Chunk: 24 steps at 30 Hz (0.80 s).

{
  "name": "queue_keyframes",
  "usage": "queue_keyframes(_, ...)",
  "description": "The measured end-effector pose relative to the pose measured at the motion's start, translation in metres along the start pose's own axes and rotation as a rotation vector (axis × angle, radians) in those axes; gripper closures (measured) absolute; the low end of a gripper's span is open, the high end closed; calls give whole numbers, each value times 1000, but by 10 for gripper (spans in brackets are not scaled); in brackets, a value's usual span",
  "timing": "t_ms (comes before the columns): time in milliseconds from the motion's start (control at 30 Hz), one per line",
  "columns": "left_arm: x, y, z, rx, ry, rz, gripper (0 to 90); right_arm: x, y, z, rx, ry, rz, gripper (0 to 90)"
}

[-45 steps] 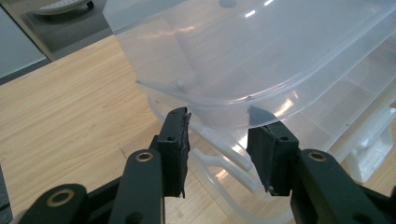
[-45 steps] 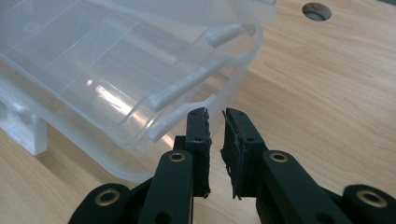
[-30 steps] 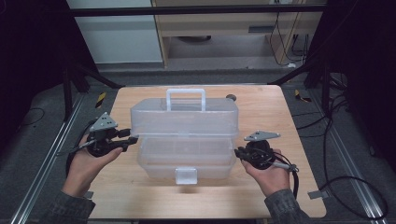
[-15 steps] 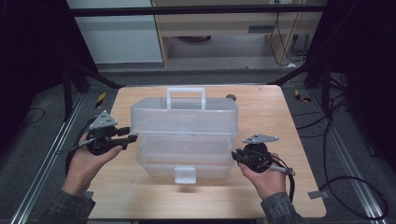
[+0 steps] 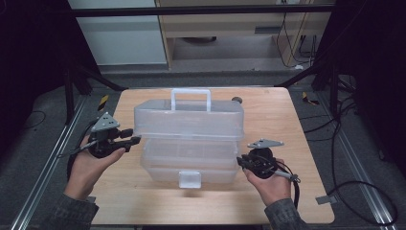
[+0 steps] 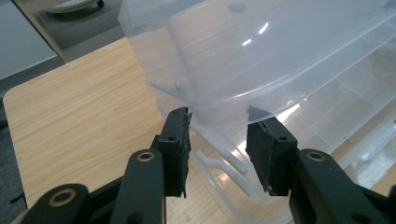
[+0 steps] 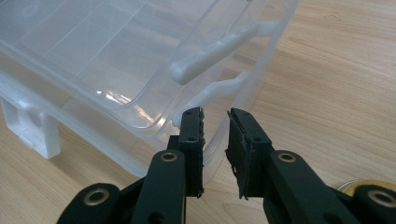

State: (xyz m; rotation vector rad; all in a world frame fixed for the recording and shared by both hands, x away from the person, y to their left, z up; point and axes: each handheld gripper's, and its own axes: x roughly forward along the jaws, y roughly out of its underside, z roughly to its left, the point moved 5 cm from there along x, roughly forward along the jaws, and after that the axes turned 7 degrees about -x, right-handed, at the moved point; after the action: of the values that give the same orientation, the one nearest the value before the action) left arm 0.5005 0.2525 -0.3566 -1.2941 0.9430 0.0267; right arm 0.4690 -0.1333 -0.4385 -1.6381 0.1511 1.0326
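The wooden table (image 5: pixel 306 124) carries the clear plastic toolbox (image 5: pixel 191 143) at its middle, its upper tray swung up and back over the lower bin, white latch (image 5: pixel 189 178) facing me. A second ago my right gripper (image 5: pixel 245 164) sat further out; it has since slid in to the box's right front corner, jaws a little apart around the rim edge, not yet pinching. My left gripper (image 5: pixel 134 140) has held its place at the tray's left end, jaws wide apart. I judge a two-handed grasp is being set up.
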Motion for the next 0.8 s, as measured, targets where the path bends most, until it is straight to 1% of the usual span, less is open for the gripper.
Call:
queue_keyframes(133,1,-2,0,-3,-1,-6,594,0,0,-1,0,-1,6,755)
queue_keyframes(233,3,-5,1,4,-23,-13,594,0,0,-2,3,-6,4,762)
queue_keyframes(400,8,-9,2,-15,-33,-46,592,0,0,-3,-1,-9,3,771)
queue_keyframes(533,11,-12,5,-17,-48,-73,590,0,0,-3,2,-15,3,774)
queue_keyframes(600,13,-13,5,-24,-47,-89,591,0,0,-3,0,-14,5,774)
queue_keyframes(800,19,-15,6,-23,-39,-96,606,0,0,-4,1,-15,8,772)
